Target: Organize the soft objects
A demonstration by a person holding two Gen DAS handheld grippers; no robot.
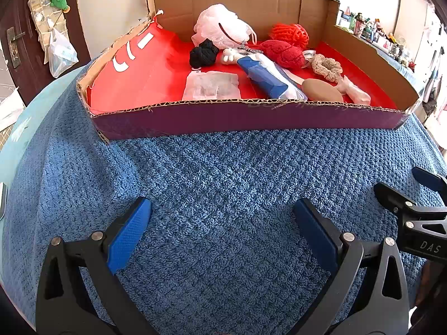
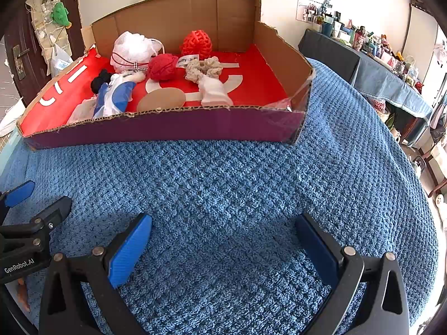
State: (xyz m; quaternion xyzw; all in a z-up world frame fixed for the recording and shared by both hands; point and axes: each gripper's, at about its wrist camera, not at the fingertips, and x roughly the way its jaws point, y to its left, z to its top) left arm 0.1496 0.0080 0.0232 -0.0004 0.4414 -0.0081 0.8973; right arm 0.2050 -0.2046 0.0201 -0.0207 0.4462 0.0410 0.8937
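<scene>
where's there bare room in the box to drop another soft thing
Free: the left part of the box floor, red liner between the left wall and the black yarn ball, and the right rear corner behind the beige scrunchie. Crowded: the middle, from the white mesh pouf forward to the blue-and-white packet.

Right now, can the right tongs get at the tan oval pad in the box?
Probably yes: the right tongs are open and empty, the tan oval pad lies uncovered just behind the box's low front wall.
</scene>
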